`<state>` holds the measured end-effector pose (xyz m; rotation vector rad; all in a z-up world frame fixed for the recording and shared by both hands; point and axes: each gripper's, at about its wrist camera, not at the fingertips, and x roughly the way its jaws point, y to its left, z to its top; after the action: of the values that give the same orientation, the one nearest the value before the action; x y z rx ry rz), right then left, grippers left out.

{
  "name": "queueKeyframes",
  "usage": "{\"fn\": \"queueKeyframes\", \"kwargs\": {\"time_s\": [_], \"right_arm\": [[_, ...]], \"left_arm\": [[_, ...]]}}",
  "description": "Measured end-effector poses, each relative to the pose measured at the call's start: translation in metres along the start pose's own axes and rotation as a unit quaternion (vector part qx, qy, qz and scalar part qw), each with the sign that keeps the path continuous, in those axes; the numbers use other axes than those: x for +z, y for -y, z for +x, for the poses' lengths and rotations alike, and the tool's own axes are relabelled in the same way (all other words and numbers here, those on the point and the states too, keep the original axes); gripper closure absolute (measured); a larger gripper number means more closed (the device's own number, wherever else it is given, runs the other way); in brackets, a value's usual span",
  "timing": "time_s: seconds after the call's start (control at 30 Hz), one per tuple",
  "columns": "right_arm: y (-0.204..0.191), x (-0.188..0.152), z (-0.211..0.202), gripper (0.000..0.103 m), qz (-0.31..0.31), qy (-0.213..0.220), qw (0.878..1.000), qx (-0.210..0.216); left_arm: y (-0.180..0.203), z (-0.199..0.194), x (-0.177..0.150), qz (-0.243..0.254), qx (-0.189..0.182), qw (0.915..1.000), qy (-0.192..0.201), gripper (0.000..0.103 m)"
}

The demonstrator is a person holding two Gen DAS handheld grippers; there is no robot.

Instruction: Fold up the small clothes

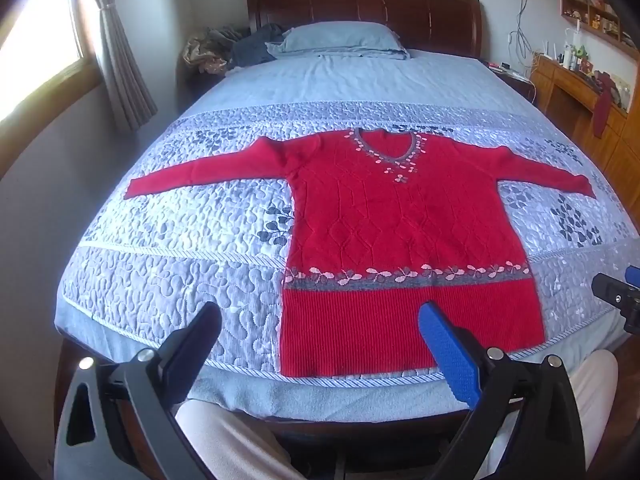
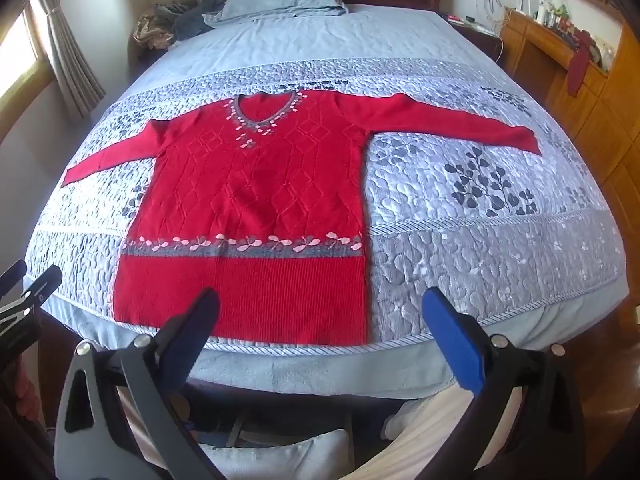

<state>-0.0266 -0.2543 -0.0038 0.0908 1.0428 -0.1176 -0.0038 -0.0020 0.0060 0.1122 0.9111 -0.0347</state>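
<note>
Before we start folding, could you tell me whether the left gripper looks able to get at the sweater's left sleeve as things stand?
Probably yes. The left gripper is open and holds nothing, and the left sleeve lies flat and uncovered on the quilt, with nothing between them; it would have to reach well forward.

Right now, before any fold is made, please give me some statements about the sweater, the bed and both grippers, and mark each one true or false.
1. The red sweater lies flat with both sleeves spread out. True.
2. The left gripper is shut on the hem. False: it is open and holds nothing.
3. The sweater has a V-neck with a grey trim. True.
4. The pillow lies on the sweater. False: it is at the headboard, apart.
5. The right gripper is open. True.
</note>
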Motion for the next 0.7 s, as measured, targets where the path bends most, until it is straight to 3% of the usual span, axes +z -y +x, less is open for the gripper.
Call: {"fn": "queueKeyframes", "kwargs": {"time_s": [0.7], "right_arm": [[0.0034, 0.0003, 0.0026, 0.003, 0.006, -0.001, 1.0, 0.003]], "left_arm": [[0.0022, 0.0025, 0.0007, 0.001, 0.004, 1.0, -0.003, 0.004]]}}
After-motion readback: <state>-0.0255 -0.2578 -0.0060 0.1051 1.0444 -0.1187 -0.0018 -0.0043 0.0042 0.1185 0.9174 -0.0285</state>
